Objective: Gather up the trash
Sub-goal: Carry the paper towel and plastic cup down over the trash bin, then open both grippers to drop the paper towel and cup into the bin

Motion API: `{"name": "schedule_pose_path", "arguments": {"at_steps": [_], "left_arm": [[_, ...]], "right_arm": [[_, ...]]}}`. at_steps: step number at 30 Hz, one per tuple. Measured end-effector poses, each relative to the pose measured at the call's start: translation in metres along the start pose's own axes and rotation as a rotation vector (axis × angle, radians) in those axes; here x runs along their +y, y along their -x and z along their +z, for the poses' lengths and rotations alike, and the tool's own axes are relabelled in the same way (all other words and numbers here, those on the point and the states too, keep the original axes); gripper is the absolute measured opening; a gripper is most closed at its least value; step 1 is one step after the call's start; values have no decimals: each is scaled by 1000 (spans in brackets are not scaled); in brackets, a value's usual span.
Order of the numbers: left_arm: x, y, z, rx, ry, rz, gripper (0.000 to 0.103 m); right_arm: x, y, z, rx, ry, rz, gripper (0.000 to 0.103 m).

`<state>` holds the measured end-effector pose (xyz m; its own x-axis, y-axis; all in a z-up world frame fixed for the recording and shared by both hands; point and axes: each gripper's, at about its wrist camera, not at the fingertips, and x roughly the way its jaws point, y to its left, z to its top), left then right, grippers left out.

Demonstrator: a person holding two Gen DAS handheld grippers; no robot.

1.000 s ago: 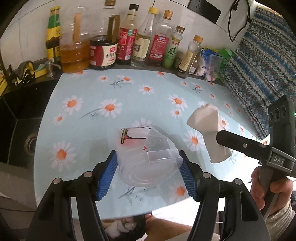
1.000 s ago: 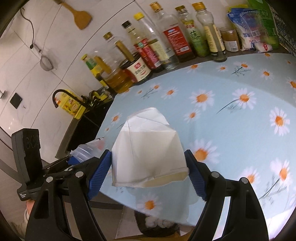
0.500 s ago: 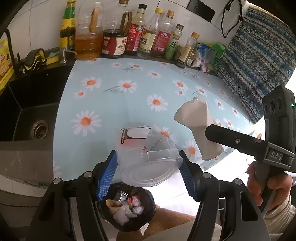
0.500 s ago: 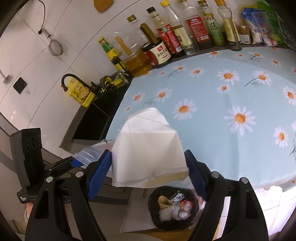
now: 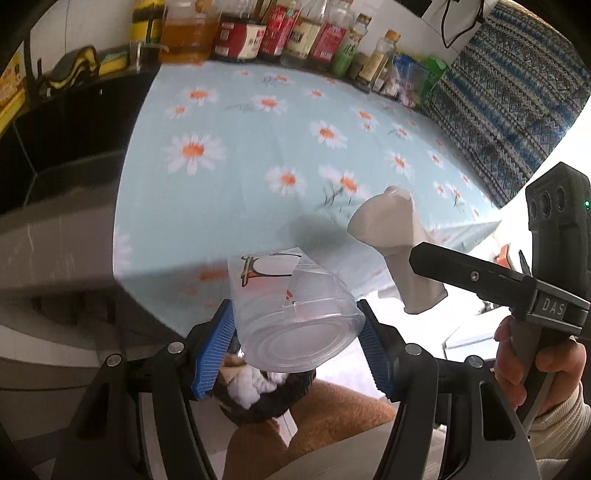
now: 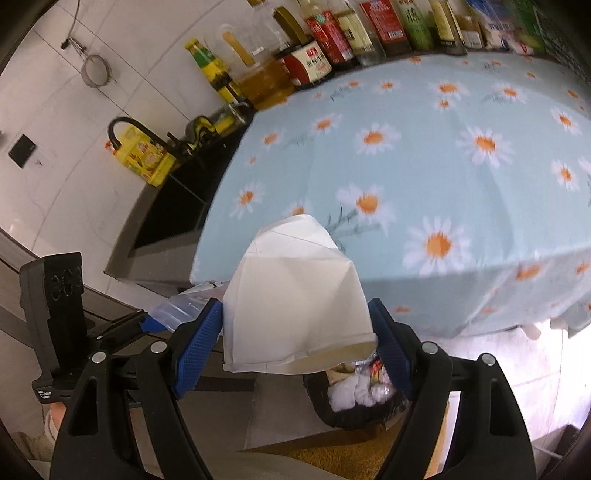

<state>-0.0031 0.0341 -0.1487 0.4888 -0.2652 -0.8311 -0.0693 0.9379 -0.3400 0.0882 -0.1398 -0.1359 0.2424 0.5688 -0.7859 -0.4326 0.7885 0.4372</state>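
both pieces are picked up but not yet dropped: the left gripper is clamped on a clear plastic cup, the right gripper on a crushed paper cup, with the trash bin below the jaws.

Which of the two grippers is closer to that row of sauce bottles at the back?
I cannot tell. The left gripper, holding a clear plastic cup, and the right gripper, holding a white paper cup, both sit past the table's front edge, far from the sauce bottles.

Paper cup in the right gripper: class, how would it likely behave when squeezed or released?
The paper cup is already creased and dented, so it probably crumples further. It looks empty, so likely light, and should drop easily toward the trash bin below.
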Motion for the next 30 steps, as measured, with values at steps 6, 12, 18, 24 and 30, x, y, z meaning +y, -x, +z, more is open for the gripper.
{"name": "schedule_pose_path", "arguments": {"at_steps": [6,12,18,24,30], "left_arm": [[12,-22,-28,93,-3,-24,63],[20,-42,-49,159,36,-30,63],[31,-68,-71,238,86,-26,63],[37,-99,-86,320,120,-15,63],[45,-127,-96,359,156,12,64]], "right_arm": [[-1,-20,-28,71,-44,-33,79],[-11,-34,-47,148,-66,-50,79],[-25,-57,-63,220,-72,-48,79],[-42,-85,-77,278,-86,-44,79],[-64,-109,-91,323,-121,-40,79]]}}
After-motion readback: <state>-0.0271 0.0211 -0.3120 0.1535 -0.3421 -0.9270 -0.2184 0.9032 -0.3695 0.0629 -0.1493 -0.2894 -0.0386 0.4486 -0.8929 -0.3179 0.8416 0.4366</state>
